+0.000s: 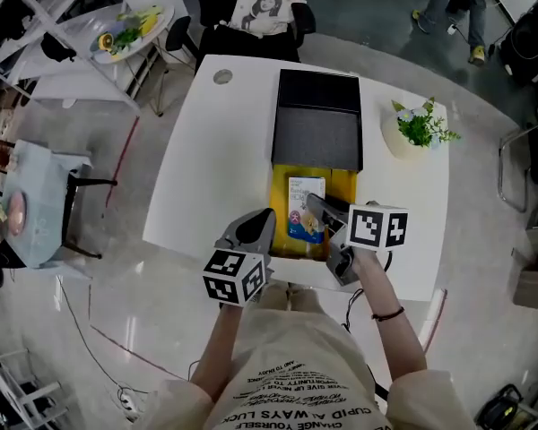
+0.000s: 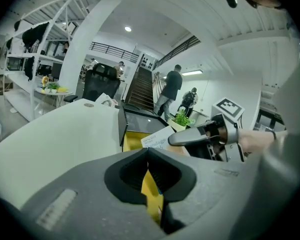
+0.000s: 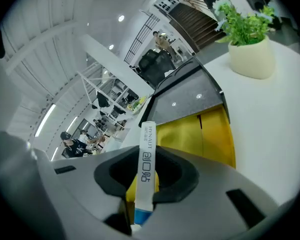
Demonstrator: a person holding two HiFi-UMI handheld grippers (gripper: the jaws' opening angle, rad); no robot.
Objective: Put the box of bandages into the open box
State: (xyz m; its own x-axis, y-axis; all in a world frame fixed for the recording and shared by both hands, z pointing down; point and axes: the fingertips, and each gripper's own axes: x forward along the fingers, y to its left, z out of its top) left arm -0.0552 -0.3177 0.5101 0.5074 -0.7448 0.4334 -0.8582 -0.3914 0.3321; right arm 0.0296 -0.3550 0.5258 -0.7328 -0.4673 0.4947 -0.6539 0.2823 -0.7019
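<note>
Fingers point(image 3: 172, 173) of right gripper point(image 3: 146, 156) are clamped on bandage box point(image 3: 148, 134), held over yellow open box point(image 3: 192, 134); not yet released. Left gripper point(image 2: 147, 154) is pressed together, empty.

Head view: cannot see near right corner of box of bandages point(image 1: 299, 200), covered by right gripper point(image 1: 317, 208). Cannot see near wall of open box point(image 1: 281, 193), masked by left gripper point(image 1: 265, 224) and right gripper. Right gripper view: lose lower end of box of bandages behind gripper body. Left gripper view: lose most of open box behind gripper body; cannot read small print on box of bandages.
</note>
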